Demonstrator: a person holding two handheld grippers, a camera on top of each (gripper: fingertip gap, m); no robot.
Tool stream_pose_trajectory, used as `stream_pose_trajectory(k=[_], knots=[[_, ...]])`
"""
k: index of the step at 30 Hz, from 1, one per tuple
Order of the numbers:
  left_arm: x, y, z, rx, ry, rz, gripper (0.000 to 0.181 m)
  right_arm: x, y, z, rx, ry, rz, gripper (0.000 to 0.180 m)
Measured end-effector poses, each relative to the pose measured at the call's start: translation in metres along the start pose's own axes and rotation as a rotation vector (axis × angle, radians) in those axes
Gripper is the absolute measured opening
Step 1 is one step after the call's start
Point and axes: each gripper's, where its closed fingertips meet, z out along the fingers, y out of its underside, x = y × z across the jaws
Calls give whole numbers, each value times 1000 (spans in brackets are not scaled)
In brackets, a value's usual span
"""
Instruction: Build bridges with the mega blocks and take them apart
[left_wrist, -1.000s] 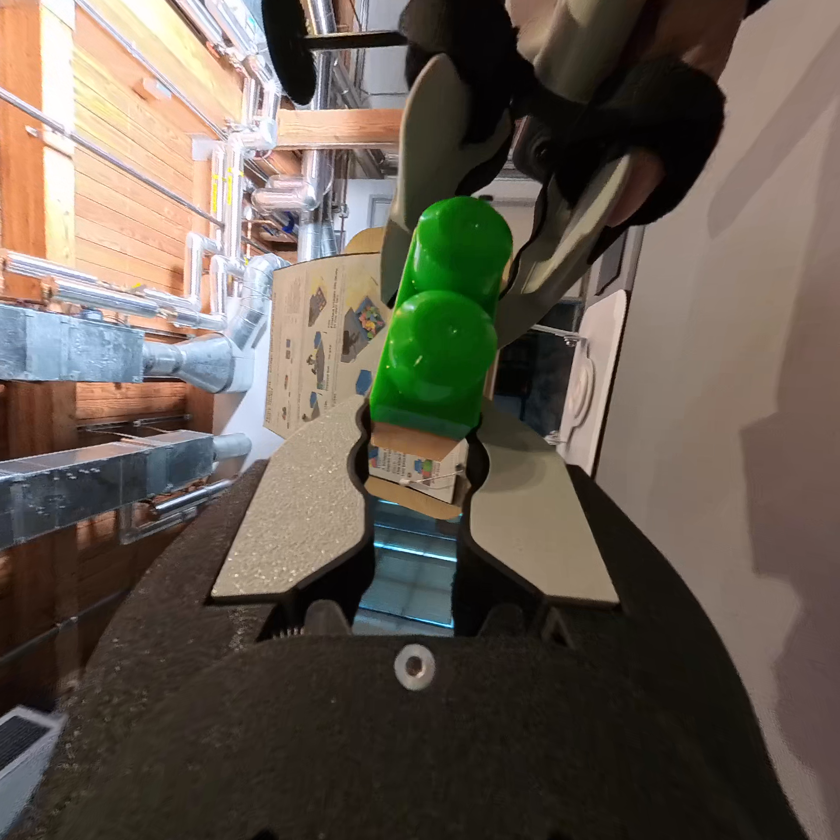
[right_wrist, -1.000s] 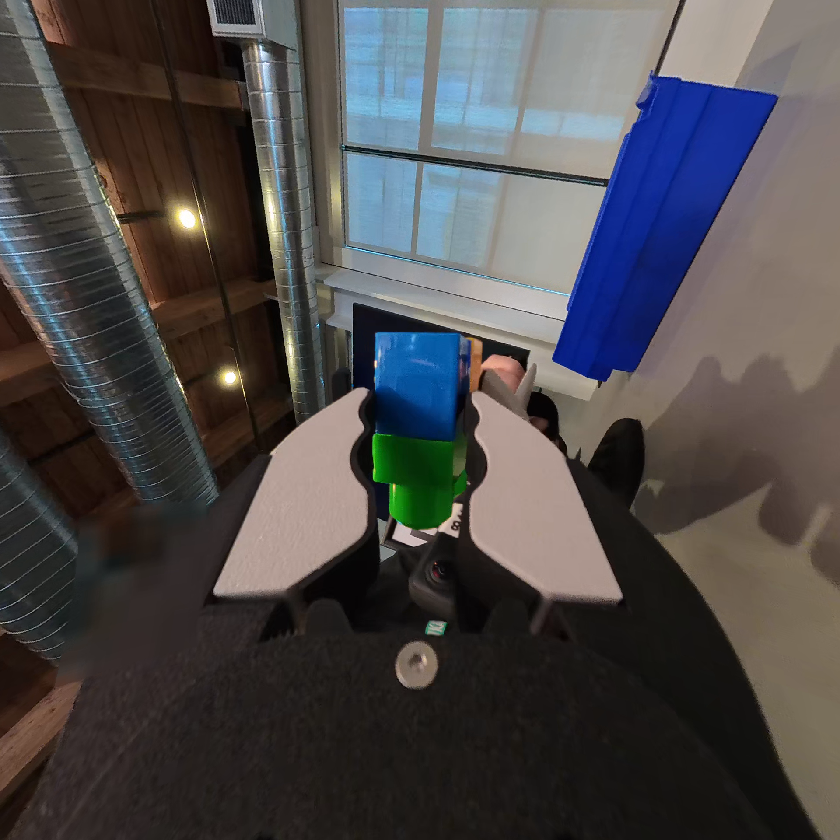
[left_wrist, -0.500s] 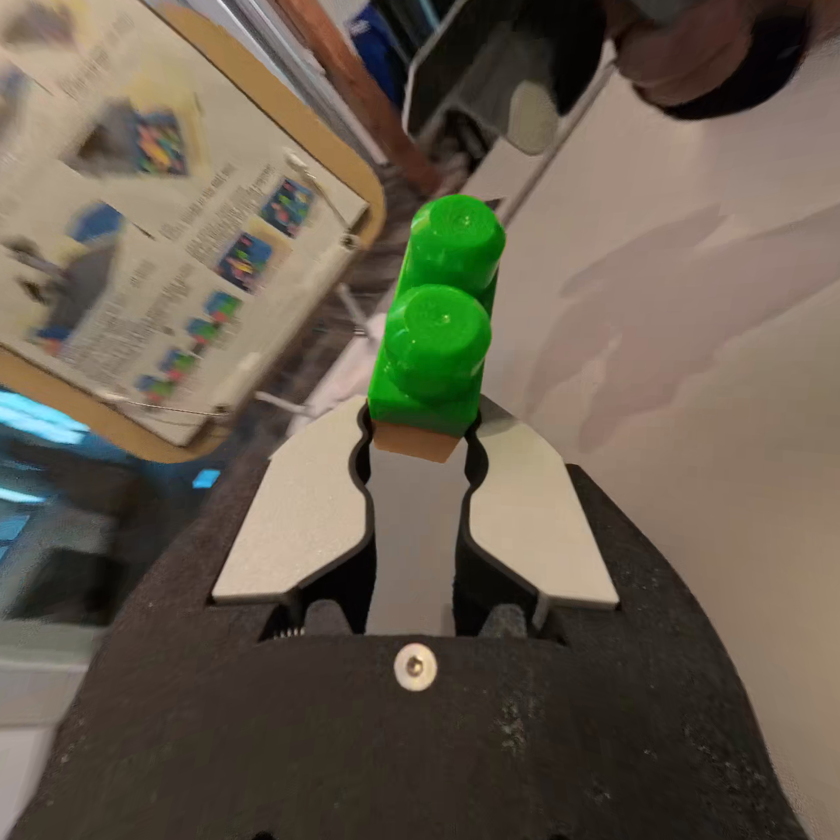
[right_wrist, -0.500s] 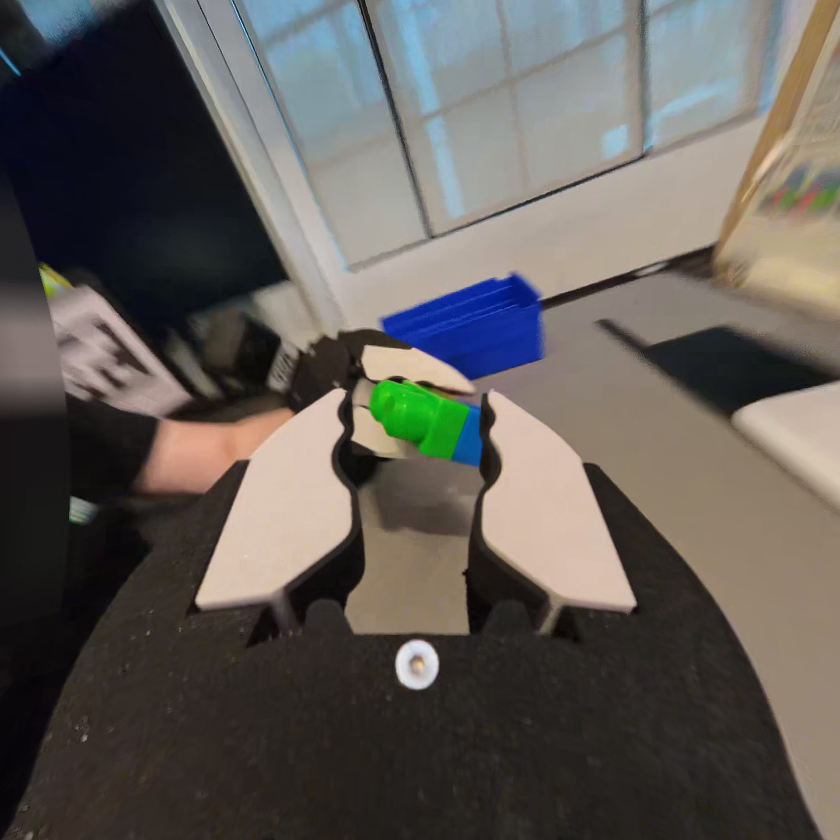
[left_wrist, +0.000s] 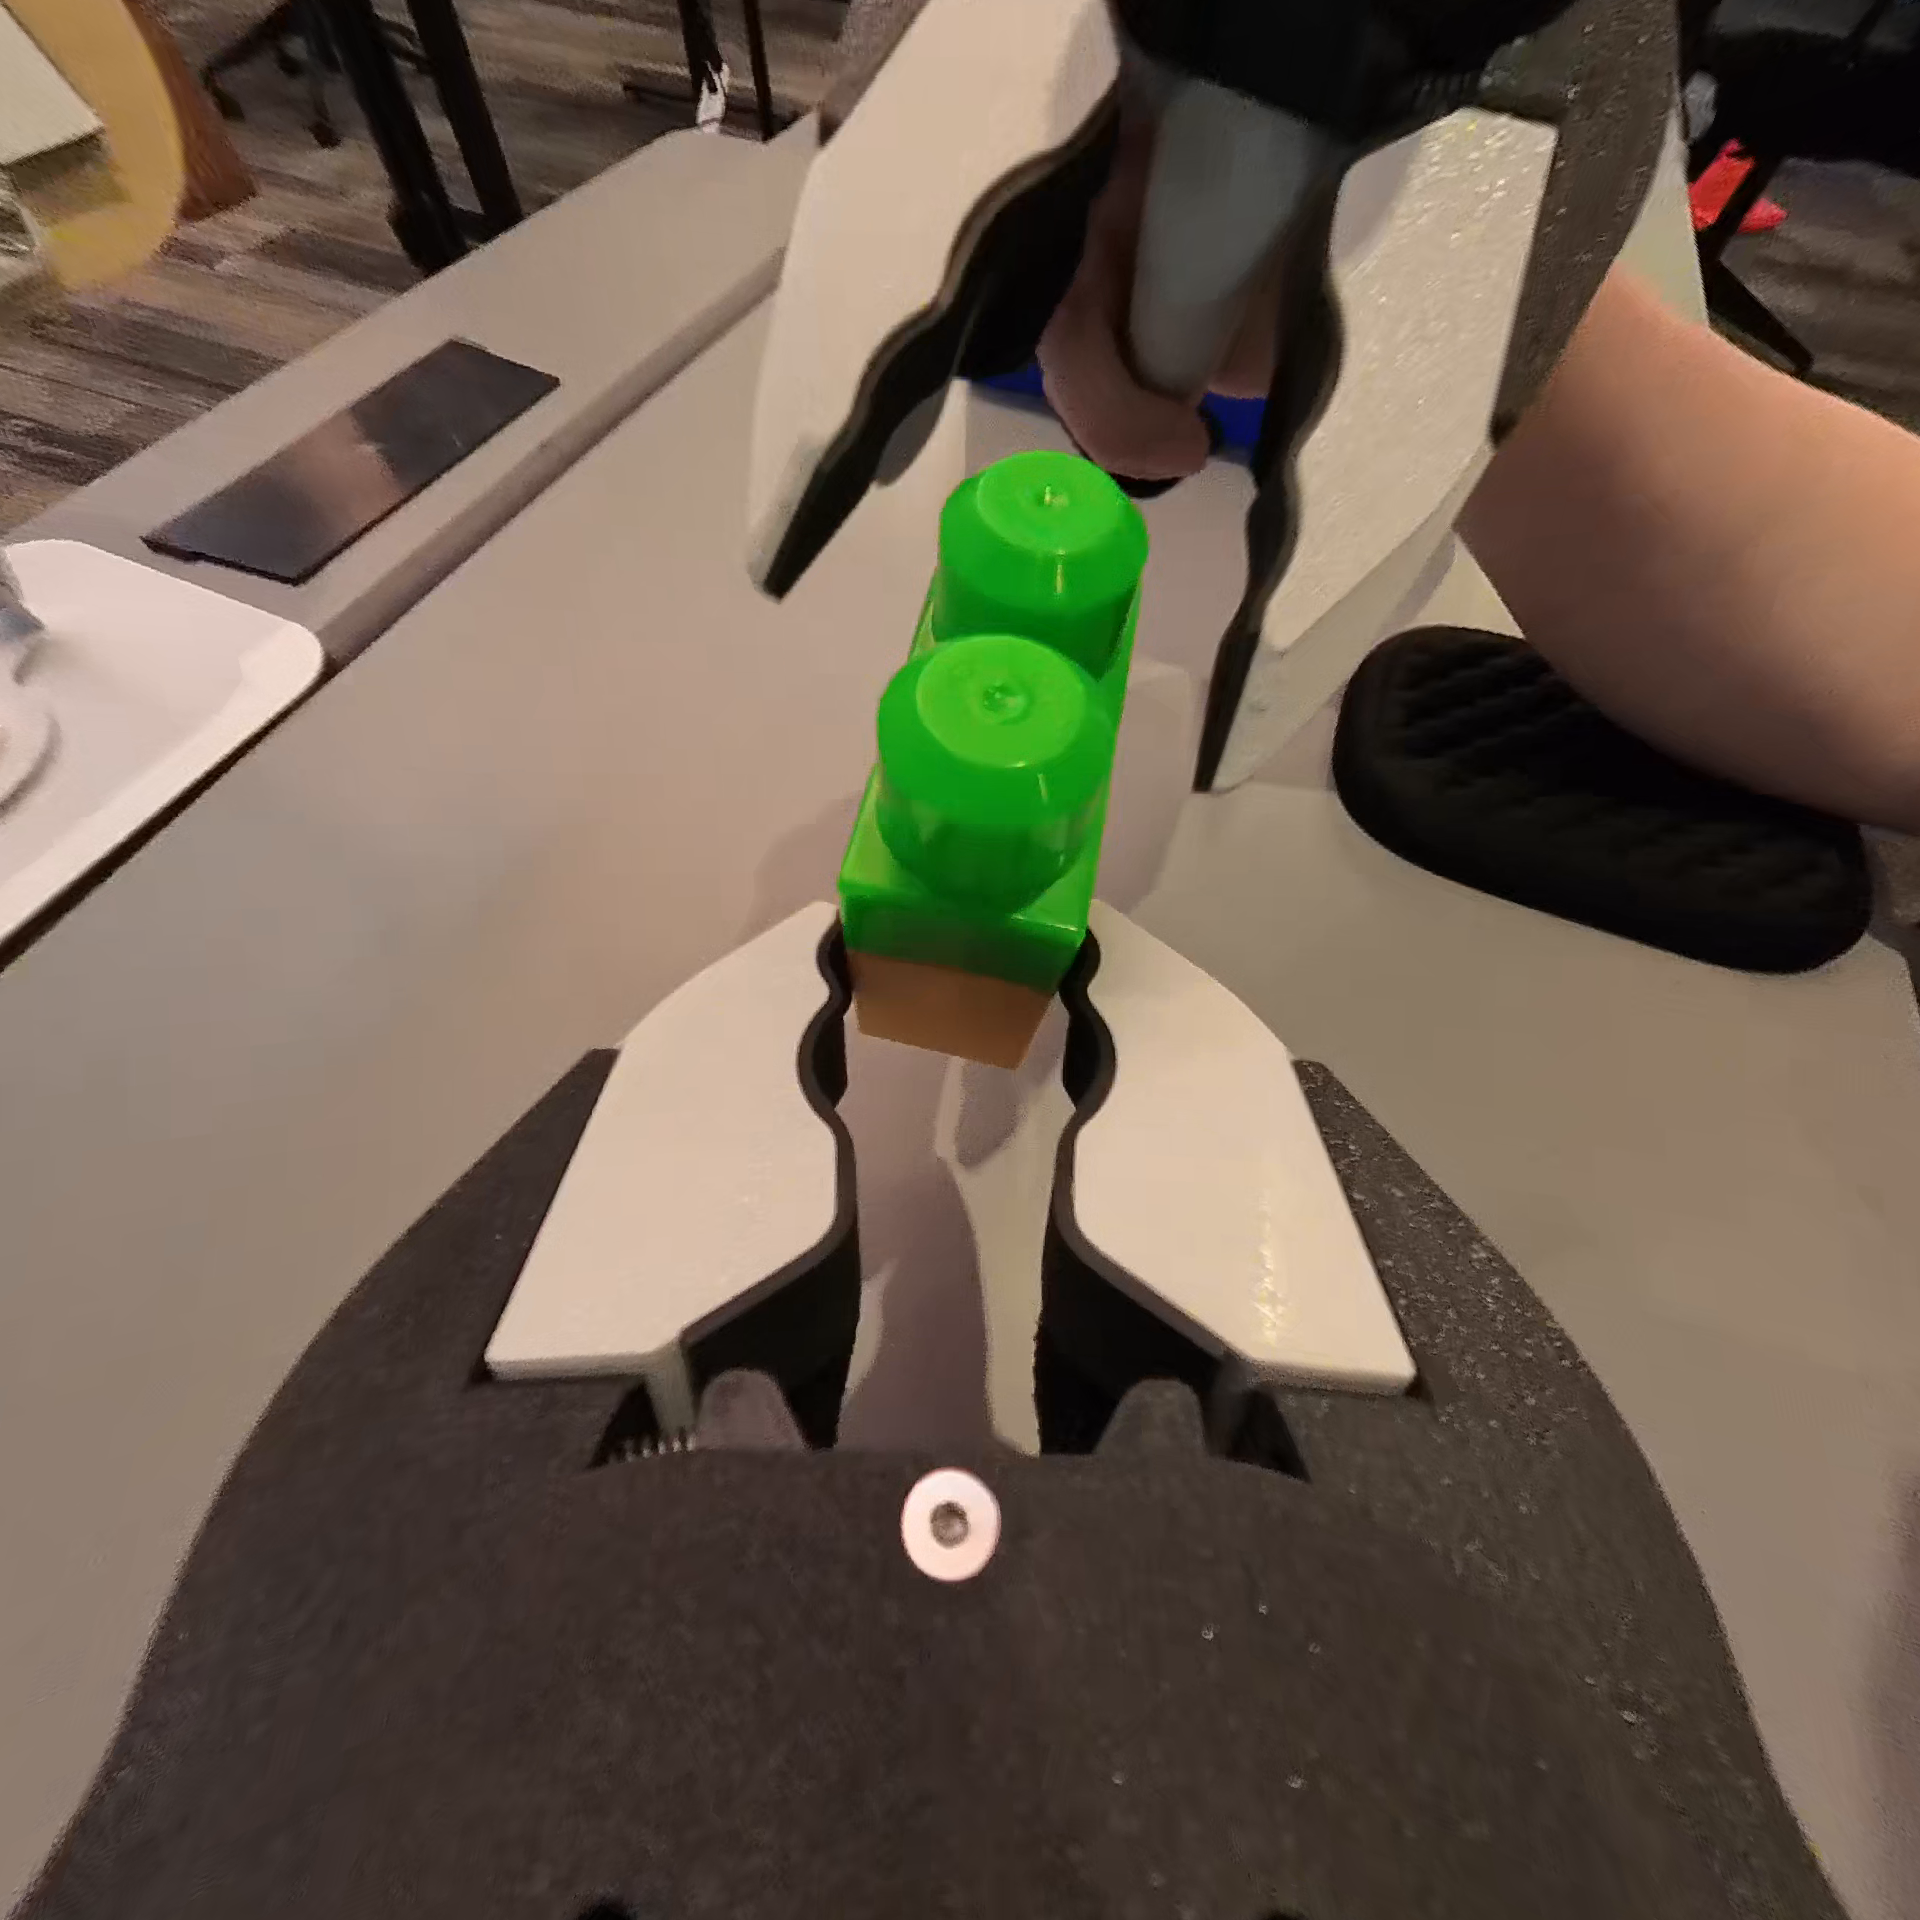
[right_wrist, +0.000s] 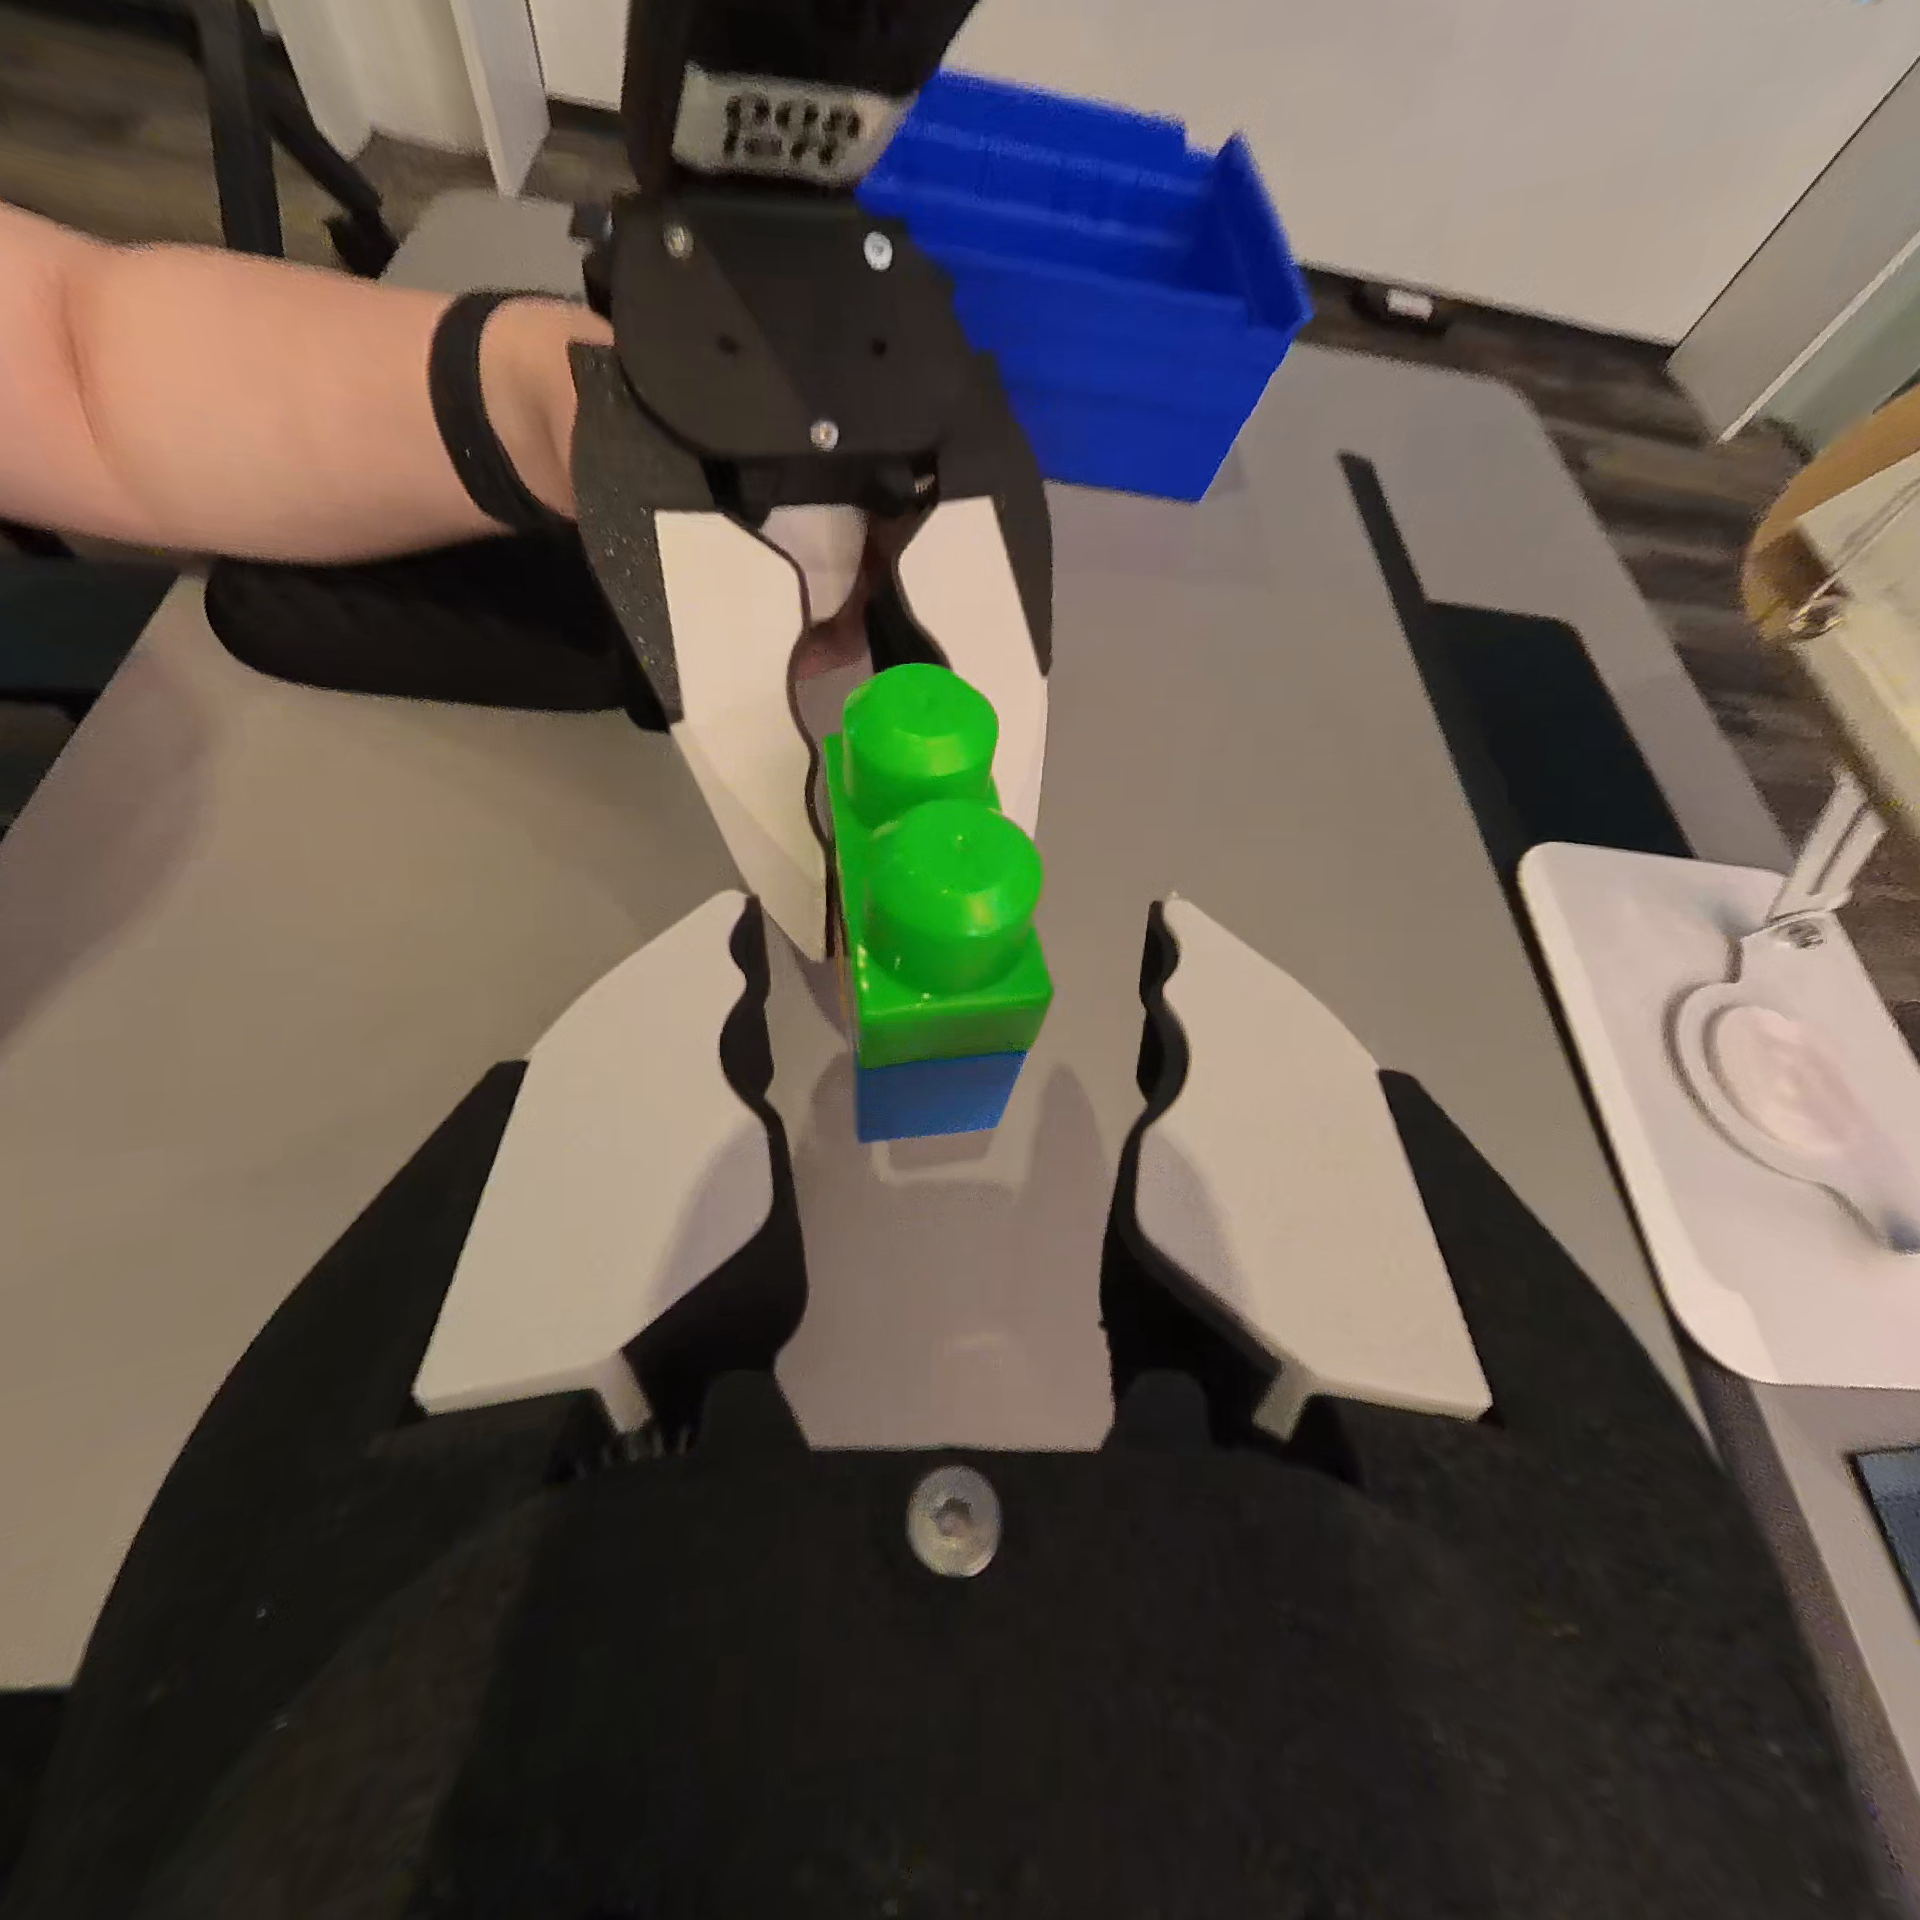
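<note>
A small bridge stands at the middle of the grey table (left_wrist: 520, 831): a green two-stud block (left_wrist: 987, 790) on top, an orange block (left_wrist: 945, 1008) under one end and a blue block (right_wrist: 935, 1096) under the other. My left gripper (left_wrist: 961, 925) is shut on the orange end of the bridge, at the green block's base. In the right wrist view its fingers (right_wrist: 738, 707) come in from the far side. My right gripper (right_wrist: 951, 914) is open and empty, its jaws wide on either side of the blue end and not touching it. Whether the bridge rests on the table or hangs just above it is unclear.
A blue bin (right_wrist: 1122, 312) sits at the table's far edge. A white stand base (right_wrist: 1714, 1122) lies to the right, also in the left wrist view (left_wrist: 135, 707). A flat black plate (left_wrist: 353, 457) and a black arm pad (left_wrist: 1600, 810) lie on the table. A person's forearms hold both grippers.
Both grippers swung down from the ceiling and walls to the table. My right gripper opened and let go of the blue end. My left gripper stayed shut on the bridge.
</note>
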Motion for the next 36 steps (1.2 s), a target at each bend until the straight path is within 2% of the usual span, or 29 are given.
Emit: stream_pose_trajectory(k=[2, 4, 7, 10, 13, 15, 17, 19, 21, 24, 27, 30, 36], knots=[[3, 2, 2, -13, 13, 7, 39, -7, 6, 5, -33, -48, 4, 61], [6, 3, 2, -16, 36, -5, 39, -10, 10, 6, -51, -76, 1, 37], [5, 4, 2, -9, 39, -16, 39, -8, 15, 7, -81, -74, 17, 37], [2, 3, -2, 7, 37, -16, 54, -4, 15, 2, -61, -73, 56, 36], [-3, -5, -12, 68, 41, -31, 56, 4, 11, -18, -35, -36, 116, 36], [-9, -6, -17, 94, 41, -60, 52, 8, 0, -45, -27, 18, 109, 36], [-11, -4, -18, 105, 65, -90, 47, 6, -19, -88, -16, 61, 75, 36], [-12, 1, -15, 93, 76, -105, 45, 1, -33, -149, -44, 121, 33, 37], [-8, 2, -12, 82, 82, -93, 45, -7, -29, -218, -75, 167, 42, 37], [1, -5, -11, 87, 85, -57, 43, -17, 32, -311, -179, 286, 138, 37], [15, -17, -10, 104, 107, -33, 43, -30, 110, -363, -159, 332, 271, 37], [26, -29, -9, 124, 113, -11, 43, -33, 177, -378, -162, 387, 333, 37], [33, -37, -3, 106, 112, 19, 42, -44, 230, -354, -186, 296, 351, 37]])
